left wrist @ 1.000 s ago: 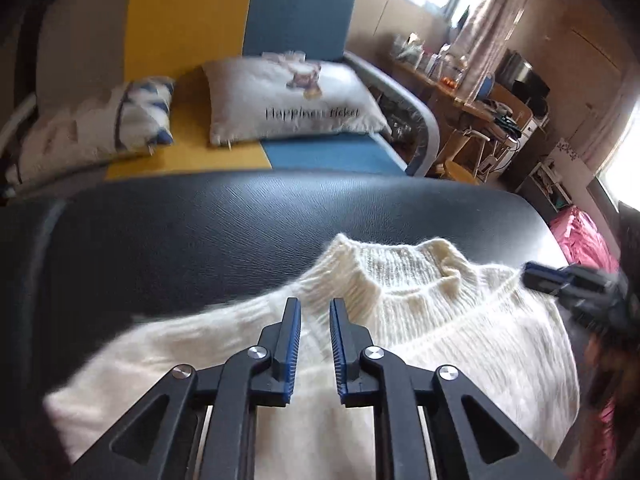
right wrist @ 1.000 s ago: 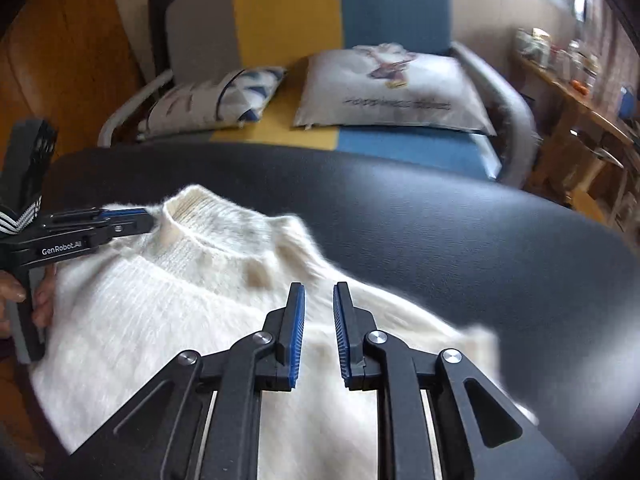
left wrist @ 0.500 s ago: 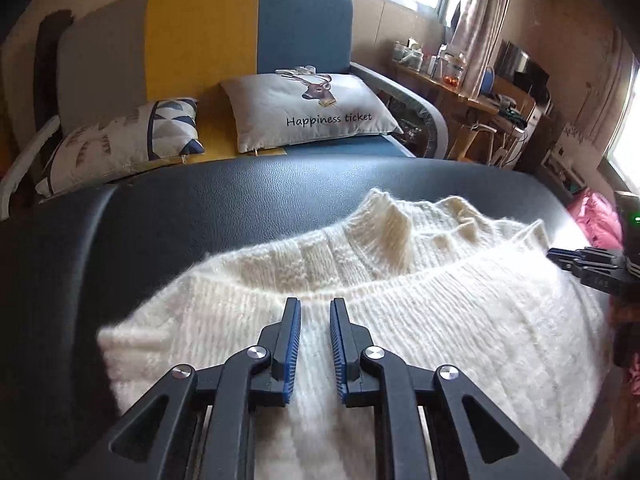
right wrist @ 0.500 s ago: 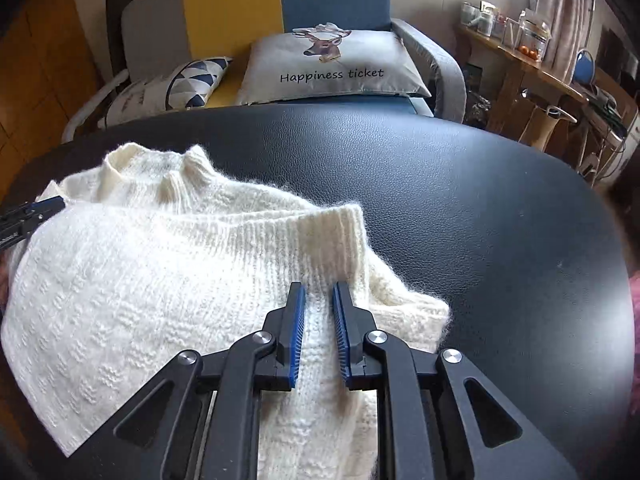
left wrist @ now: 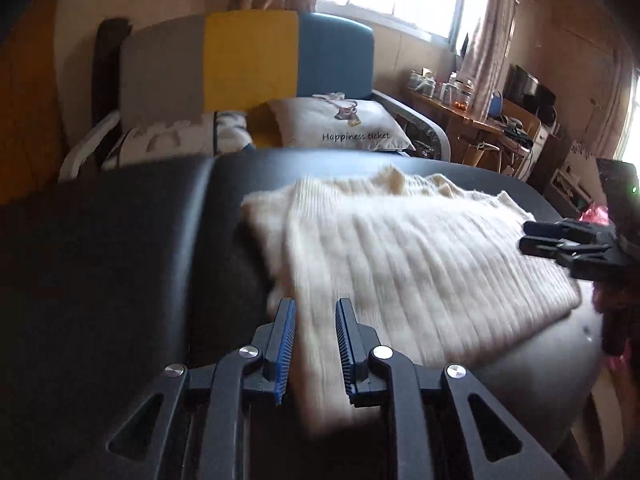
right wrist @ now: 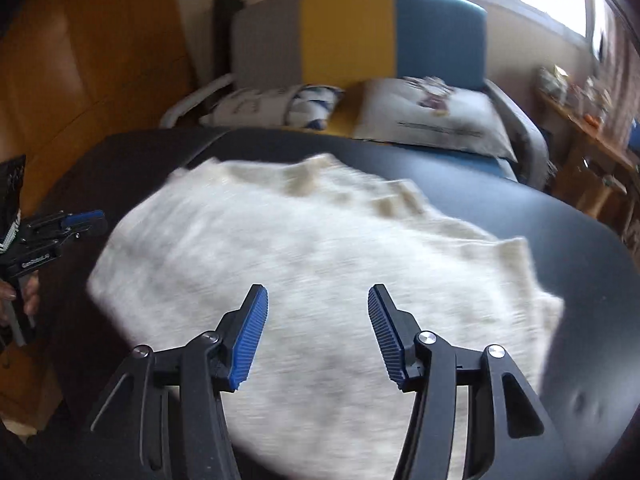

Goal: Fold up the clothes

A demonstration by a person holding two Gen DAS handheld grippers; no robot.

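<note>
A cream knit sweater (left wrist: 400, 260) lies folded on the black padded table (left wrist: 120, 260), collar toward the sofa. My left gripper (left wrist: 315, 304) sits at its near left corner, fingers drawn close with the knit running between them. In the right wrist view the sweater (right wrist: 320, 272) fills the middle, blurred by motion. My right gripper (right wrist: 318, 292) stands wide open over it, nothing between its pads. The left gripper (right wrist: 94, 222) shows at the sweater's left edge, and the right gripper (left wrist: 528, 236) appears at the sweater's right side.
Behind the table stands a grey, yellow and blue sofa (left wrist: 248, 60) with a printed pillow (left wrist: 344, 128) and a patterned cushion (right wrist: 280, 100). A cluttered wooden desk (left wrist: 480, 120) is at the back right. A hand (right wrist: 28, 300) holds the left gripper's grip.
My right gripper has opened and let go of the sweater. Both grippers have drawn back toward the near edge, and the sweater now lies flatter. The left fingers' gap is unchanged.
</note>
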